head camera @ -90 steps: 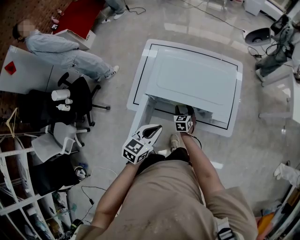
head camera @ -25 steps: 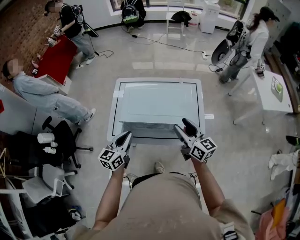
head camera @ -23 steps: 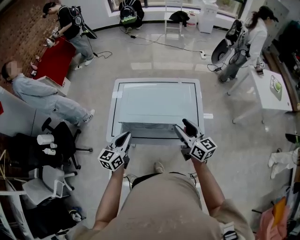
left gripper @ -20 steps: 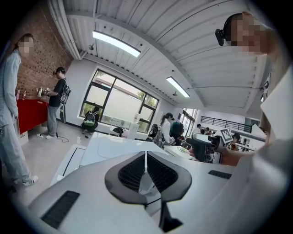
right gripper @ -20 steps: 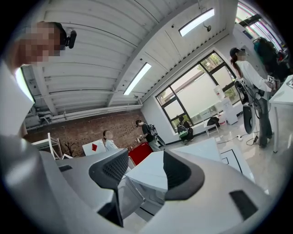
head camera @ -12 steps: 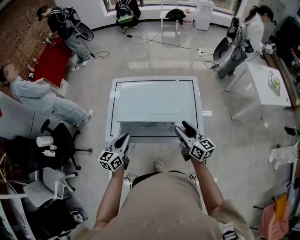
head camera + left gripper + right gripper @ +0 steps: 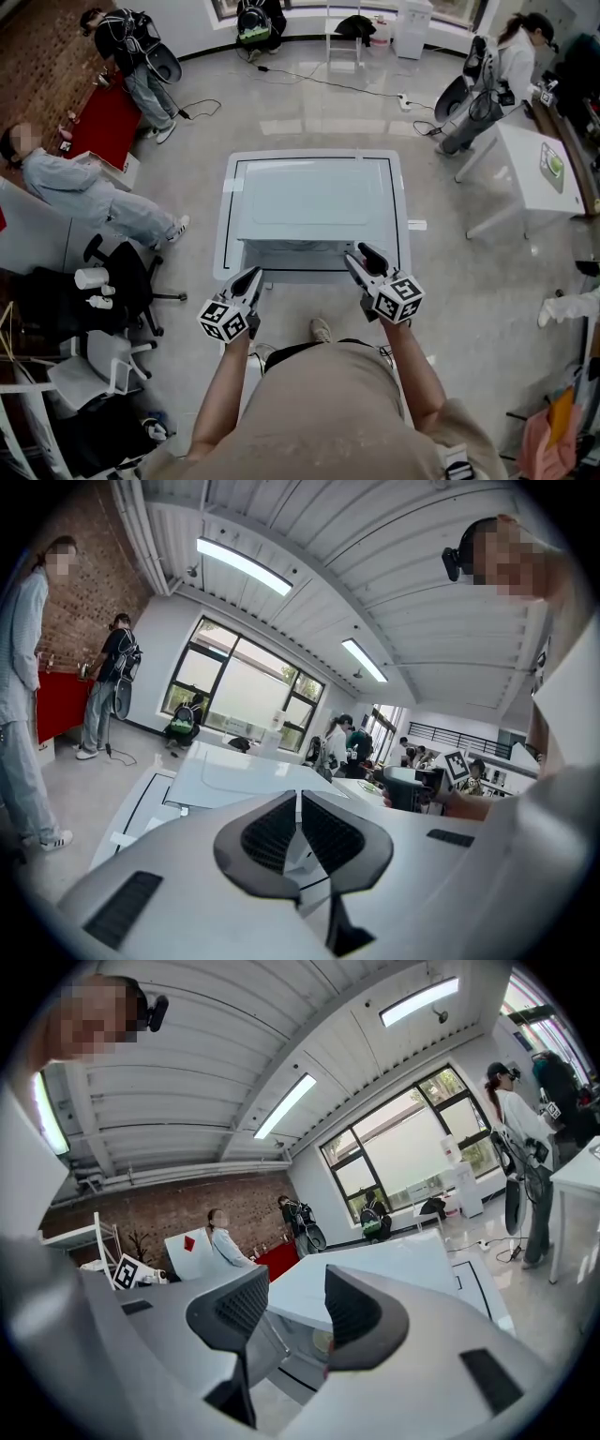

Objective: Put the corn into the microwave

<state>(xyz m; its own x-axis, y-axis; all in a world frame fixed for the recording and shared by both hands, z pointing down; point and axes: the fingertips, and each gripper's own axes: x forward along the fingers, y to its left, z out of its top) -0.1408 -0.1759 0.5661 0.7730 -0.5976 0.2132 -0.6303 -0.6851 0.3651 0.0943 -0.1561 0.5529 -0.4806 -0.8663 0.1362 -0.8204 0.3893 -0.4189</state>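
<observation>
A white microwave [image 7: 314,202] stands on a low white table [image 7: 230,225], seen from above. The microwave [image 7: 375,1269] fills the middle of the right gripper view, and I see no corn in any view. My left gripper [image 7: 251,277] hovers at the microwave's front left corner. Its jaws are shut with nothing in them [image 7: 299,799]. My right gripper [image 7: 356,255] hangs at the front right corner. Its jaws [image 7: 295,1288] stand apart and are closing on nothing. Below the microwave's top edge there is a pale round shape [image 7: 323,1340] that I cannot identify.
A person in pale clothes [image 7: 84,192] sits at the left beside a black office chair [image 7: 122,277]. More people stand at the far wall and at a white side table [image 7: 534,178] on the right. Cables trail over the glossy floor.
My right gripper has sunk a little and drifted left toward the microwave's front. The left gripper has stayed where it was.
</observation>
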